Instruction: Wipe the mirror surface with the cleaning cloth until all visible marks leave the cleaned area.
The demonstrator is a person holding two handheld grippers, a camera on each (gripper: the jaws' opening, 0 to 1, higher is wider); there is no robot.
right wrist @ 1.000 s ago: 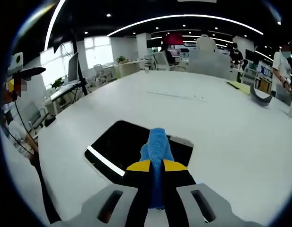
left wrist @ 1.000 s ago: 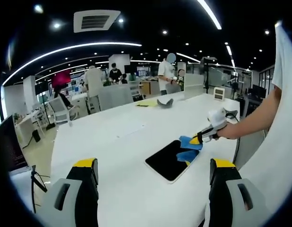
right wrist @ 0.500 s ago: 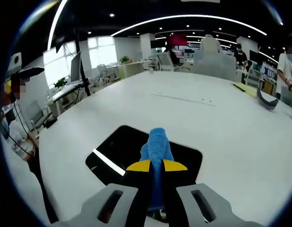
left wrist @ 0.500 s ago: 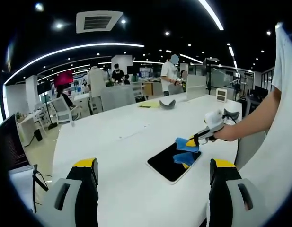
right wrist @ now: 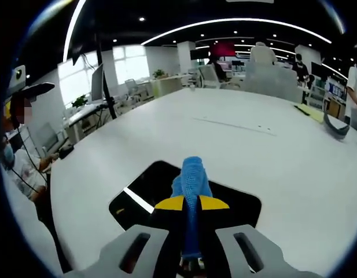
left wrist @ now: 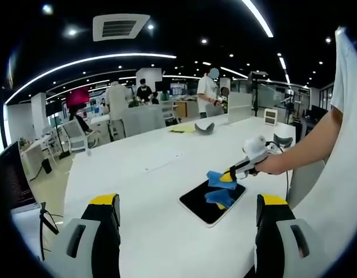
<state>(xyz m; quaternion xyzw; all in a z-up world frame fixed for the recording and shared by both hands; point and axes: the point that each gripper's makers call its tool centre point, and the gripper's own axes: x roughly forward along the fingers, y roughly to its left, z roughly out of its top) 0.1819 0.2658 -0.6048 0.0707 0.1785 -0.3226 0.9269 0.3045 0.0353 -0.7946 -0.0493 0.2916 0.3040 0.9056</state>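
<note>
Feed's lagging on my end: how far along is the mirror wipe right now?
Done: the right gripper is shut on the blue cloth and has it over the mirror on the white table. In hand: wiping at the mirror's middle. Left: whether marks remain cannot be told, since the glass just looks dark. The left gripper waits open, short of the mirror.

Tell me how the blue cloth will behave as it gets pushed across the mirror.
The cloth looks soft: it bunches into a rounded fold past the right gripper, so it should flex rather than scrape. It is probably light, drooping onto the mirror in the left gripper view. Pinched between shut jaws, it seems unlikely to slip free.
</note>
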